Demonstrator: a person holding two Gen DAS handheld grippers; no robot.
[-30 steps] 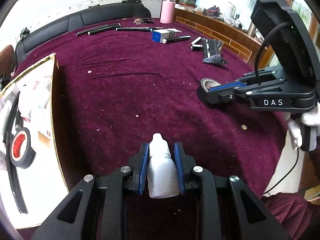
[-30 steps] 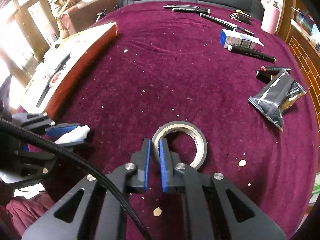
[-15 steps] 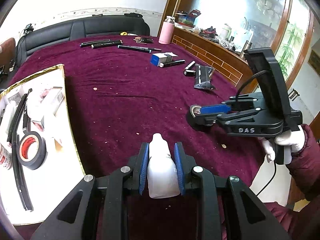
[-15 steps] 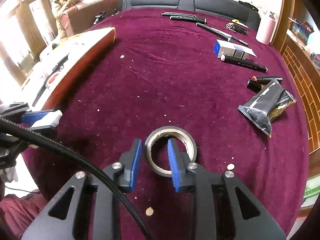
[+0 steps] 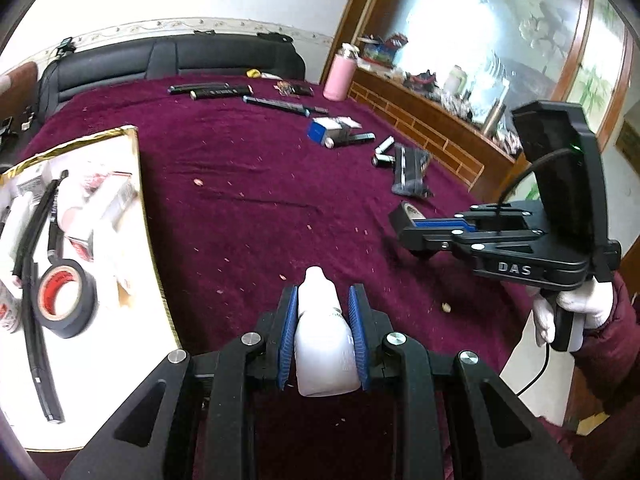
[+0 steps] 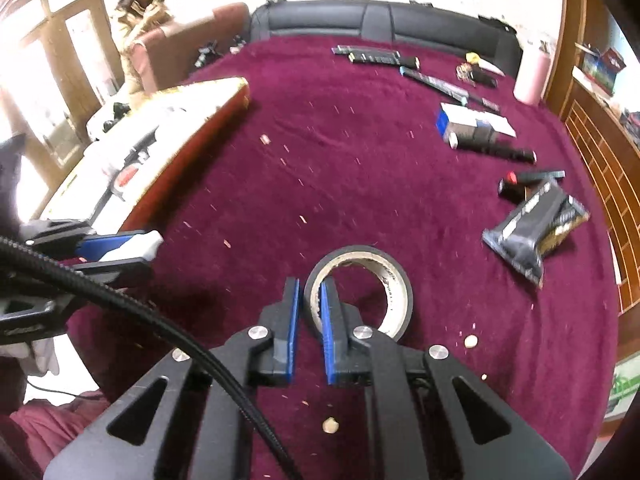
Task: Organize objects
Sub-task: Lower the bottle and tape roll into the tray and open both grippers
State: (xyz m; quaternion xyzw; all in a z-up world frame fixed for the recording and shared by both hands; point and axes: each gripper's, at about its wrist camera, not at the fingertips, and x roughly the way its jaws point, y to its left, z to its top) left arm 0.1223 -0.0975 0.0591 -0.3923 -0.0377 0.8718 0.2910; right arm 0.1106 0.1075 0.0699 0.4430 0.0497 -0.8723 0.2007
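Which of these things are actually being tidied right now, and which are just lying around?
In hand:
white bottle, clamped in the left hand-held gripper
tape roll, its wall between the right hand-held gripper fingers

Lying about:
pink flask
blue-white box
black packet

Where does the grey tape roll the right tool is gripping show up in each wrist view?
Left wrist view: the tape roll peeks out at right of centre, at the tip of the right tool, mostly hidden by it.
Right wrist view: the tape roll sits at lower centre, its near wall pinched between the tool's fingers.
Shared landmark: the black packet, beyond the roll in the left view, right of it in the right view.
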